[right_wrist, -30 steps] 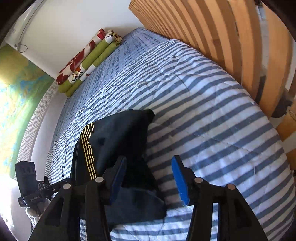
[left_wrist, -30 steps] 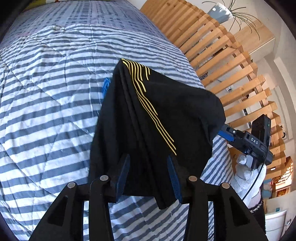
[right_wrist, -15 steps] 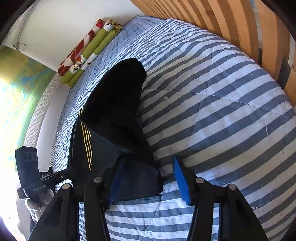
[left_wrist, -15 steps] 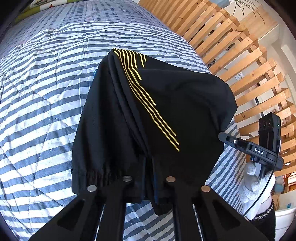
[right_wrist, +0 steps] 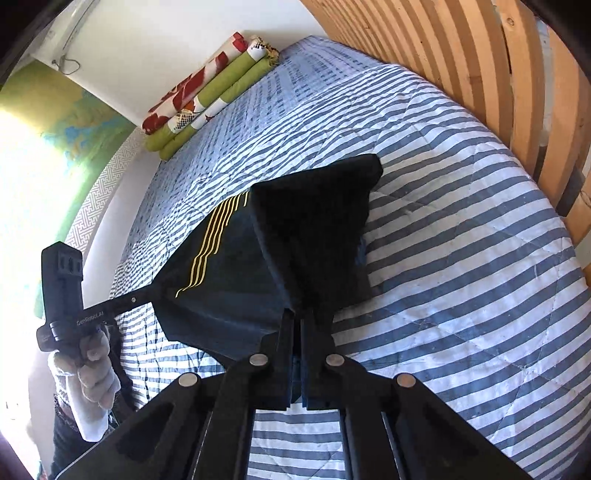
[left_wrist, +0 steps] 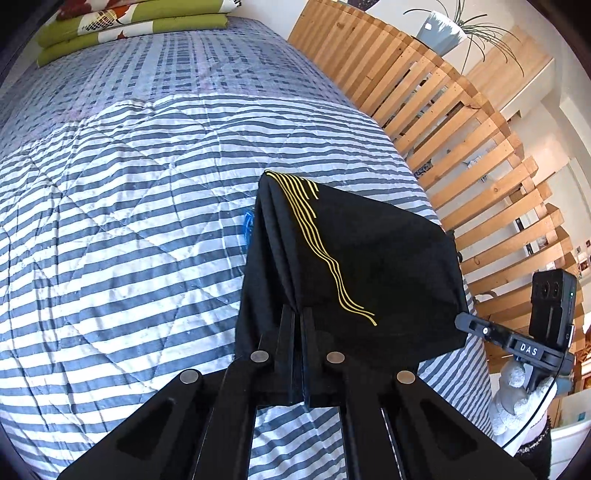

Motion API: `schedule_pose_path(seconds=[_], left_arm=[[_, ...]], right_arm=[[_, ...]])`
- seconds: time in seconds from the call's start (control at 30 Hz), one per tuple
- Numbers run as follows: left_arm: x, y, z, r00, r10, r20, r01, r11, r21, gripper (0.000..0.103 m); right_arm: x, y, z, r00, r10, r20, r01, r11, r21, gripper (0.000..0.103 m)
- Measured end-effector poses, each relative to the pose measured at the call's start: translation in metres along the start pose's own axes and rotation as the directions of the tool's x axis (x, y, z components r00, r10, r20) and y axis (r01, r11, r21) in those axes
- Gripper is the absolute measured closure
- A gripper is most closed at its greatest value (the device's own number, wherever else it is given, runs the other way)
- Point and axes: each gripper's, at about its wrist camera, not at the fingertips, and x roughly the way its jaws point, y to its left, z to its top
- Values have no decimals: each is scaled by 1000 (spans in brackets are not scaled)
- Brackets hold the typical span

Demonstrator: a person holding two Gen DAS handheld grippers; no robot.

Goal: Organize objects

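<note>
A black garment point(left_wrist: 362, 266) with thin yellow stripes point(left_wrist: 317, 243) hangs stretched above the striped bed. My left gripper point(left_wrist: 298, 314) is shut on one bunched edge of it. My right gripper point(right_wrist: 297, 315) is shut on the other edge of the black garment point(right_wrist: 295, 240), whose cloth fans out from the closed fingers. Each view shows the other gripper in a white-gloved hand: the right one point(left_wrist: 517, 343) at the garment's right corner, the left one point(right_wrist: 74, 314) at its left corner. A small blue item point(left_wrist: 246, 226) peeks out on the bed beside the cloth.
The blue-and-white striped quilt point(left_wrist: 129, 221) covers the bed. Folded green and floral bedding point(right_wrist: 210, 88) lies at the far end by the wall. A wooden slatted frame point(left_wrist: 461, 140) runs along the bed's right side, with a potted plant point(left_wrist: 443, 29) behind it.
Both grippers went from open to shut on the garment's edges. The garment has since risen off the quilt and now hangs spread between them.
</note>
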Motion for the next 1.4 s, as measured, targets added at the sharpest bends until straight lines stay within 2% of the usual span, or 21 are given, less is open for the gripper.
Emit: schedule_pose_path(seconds=[0.1, 0.2, 0.27, 0.33, 0.4, 0.43, 0.47, 0.57, 0.63, 0.7, 0.8, 0.9, 1.0, 1.03, 1.1, 1.13, 1.3, 1.4], left_arm=[[17, 12, -2, 997, 66, -44, -65, 998, 14, 101], [35, 29, -7, 989, 113, -96, -115, 993, -9, 97], [32, 39, -6, 989, 129, -75, -133, 990, -41, 91], [22, 44, -6, 988, 146, -43, -148, 988, -47, 83], [5, 40, -10, 983, 181, 22, -180, 983, -28, 82], [-2, 33, -13, 985, 167, 39, -167, 986, -6, 82], [-6, 22, -18, 991, 125, 44, -127, 992, 24, 82], [-7, -25, -38, 1000, 16, 10, -17, 986, 165, 82], [7, -64, -50, 997, -58, -49, 68, 967, 244, 68], [15, -95, -64, 992, -98, -74, 116, 945, 305, 59], [37, -131, -81, 989, -99, -108, 133, 911, 390, 56], [59, -150, -93, 992, -50, -113, 95, 893, 440, 54], [84, -161, -98, 997, 47, -58, -13, 878, 479, 56], [88, -160, -98, 997, 45, -61, -12, 885, 465, 74], [90, -156, -97, 997, 36, -69, -2, 897, 443, 94], [87, -154, -96, 997, 26, -67, 6, 898, 441, 100], [60, -141, -100, 997, -18, -76, 52, 876, 479, 101], [60, -141, -108, 995, 7, -102, 48, 850, 525, 101]], right_arm=[[18, 9, -10, 997, -8, -73, 7, 1000, -16, 99], [38, 14, -26, 982, -31, -184, 20, 998, -62, 95], [36, 12, -30, 984, -47, -172, 34, 997, -74, 93], [24, 3, -24, 992, -14, -122, 9, 999, -35, 91], [10, -8, -12, 999, -7, -47, 8, 1000, 15, 81], [4, -13, -5, 1000, 3, -3, -3, 999, 44, 73], [-1, -19, 3, 999, 13, 36, -16, 997, 75, 70], [-1, -27, 27, 995, 46, 87, -57, 990, 131, 69], [5, -31, 40, 995, 38, 90, -50, 989, 137, 65], [14, -36, 49, 995, 41, 88, -55, 985, 161, 61], [21, -43, 59, 996, 39, 79, -53, 983, 179, 61], [24, -49, 60, 996, 46, 74, -60, 979, 194, 61], [30, -52, 62, 996, 39, 74, -53, 980, 193, 61], [30, -52, 60, 996, 41, 74, -55, 979, 194, 61], [34, -53, 62, 997, 47, 68, -60, 978, 197, 61], [36, -52, 62, 997, 45, 66, -57, 979, 197, 61], [40, -54, 65, 997, 30, 76, -45, 977, 211, 61], [46, -59, 68, 996, 20, 83, -39, 973, 228, 61]])
